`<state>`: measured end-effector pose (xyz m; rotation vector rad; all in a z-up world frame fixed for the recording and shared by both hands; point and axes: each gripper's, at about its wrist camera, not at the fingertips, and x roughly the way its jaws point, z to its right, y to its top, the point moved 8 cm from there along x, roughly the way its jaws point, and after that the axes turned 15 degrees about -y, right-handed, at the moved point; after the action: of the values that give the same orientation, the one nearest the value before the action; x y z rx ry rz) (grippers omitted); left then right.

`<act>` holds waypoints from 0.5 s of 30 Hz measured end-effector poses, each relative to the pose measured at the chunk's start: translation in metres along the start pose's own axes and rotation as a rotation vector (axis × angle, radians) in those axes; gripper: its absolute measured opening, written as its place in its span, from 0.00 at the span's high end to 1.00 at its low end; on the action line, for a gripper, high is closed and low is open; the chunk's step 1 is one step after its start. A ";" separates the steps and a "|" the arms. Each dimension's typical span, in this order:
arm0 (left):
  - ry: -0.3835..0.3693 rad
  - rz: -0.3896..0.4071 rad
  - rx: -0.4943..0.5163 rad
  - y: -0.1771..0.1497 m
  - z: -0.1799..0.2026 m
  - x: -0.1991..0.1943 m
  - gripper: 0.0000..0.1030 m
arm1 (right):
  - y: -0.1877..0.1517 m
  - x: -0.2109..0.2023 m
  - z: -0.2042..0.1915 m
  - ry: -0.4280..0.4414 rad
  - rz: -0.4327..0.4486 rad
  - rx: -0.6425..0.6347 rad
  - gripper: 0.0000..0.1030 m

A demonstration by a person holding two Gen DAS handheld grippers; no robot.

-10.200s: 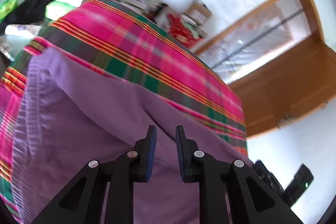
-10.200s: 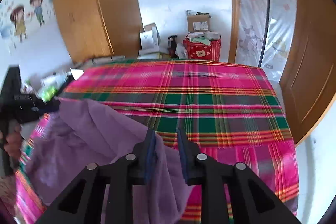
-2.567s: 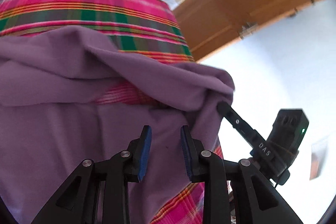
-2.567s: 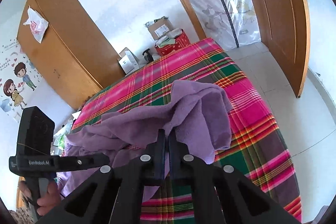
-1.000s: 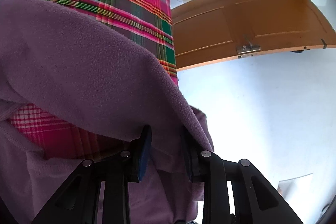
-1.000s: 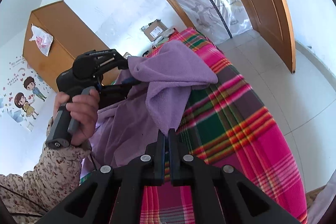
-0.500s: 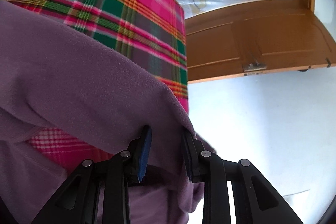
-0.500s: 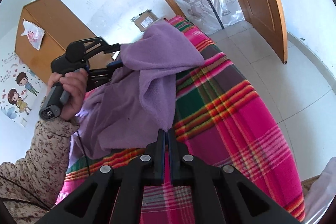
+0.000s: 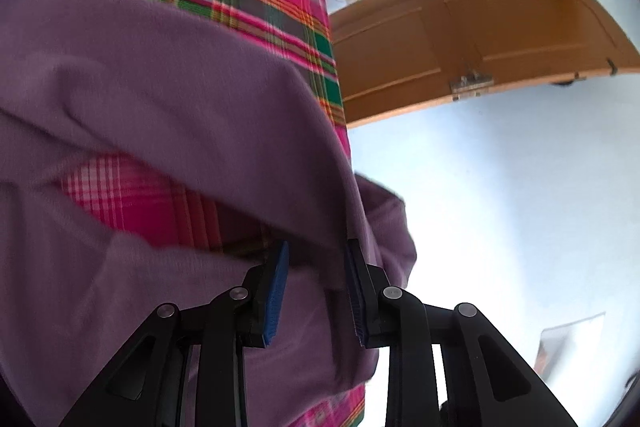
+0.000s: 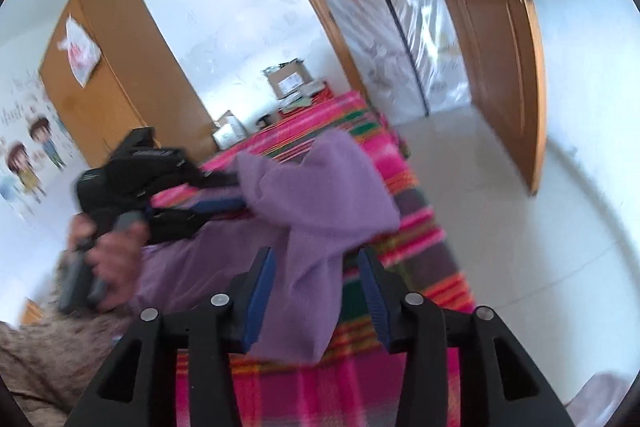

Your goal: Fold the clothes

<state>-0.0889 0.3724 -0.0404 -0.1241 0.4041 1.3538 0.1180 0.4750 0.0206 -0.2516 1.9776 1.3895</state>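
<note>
A purple garment [image 10: 320, 211] is seen draped between the opening jaws of the right gripper [image 10: 316, 291], untouched by them

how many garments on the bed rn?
1: a purple fleece garment bunched on the plaid bedspread near its edge, one fold held up by the left gripper. More could be hidden underneath.

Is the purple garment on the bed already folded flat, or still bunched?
Still bunched: the purple garment lies in a raised, rumpled heap on the plaid bedspread.

no text sharp enough to read
</note>
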 end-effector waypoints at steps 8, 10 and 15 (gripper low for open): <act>0.048 -0.054 0.044 -0.037 -0.008 0.005 0.71 | 0.017 0.048 -0.057 -0.143 0.021 -0.366 0.54; 0.046 -0.076 0.044 -0.045 -0.009 0.010 0.71 | 0.019 0.058 -0.059 -0.163 0.005 -0.382 0.54; 0.067 -0.120 0.059 -0.061 -0.015 0.022 0.71 | 0.036 0.070 -0.051 -0.164 -0.008 -0.310 0.77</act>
<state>-0.0299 0.3749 -0.0706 -0.1430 0.4856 1.2206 0.0258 0.4603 0.0120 -0.2760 1.6240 1.6550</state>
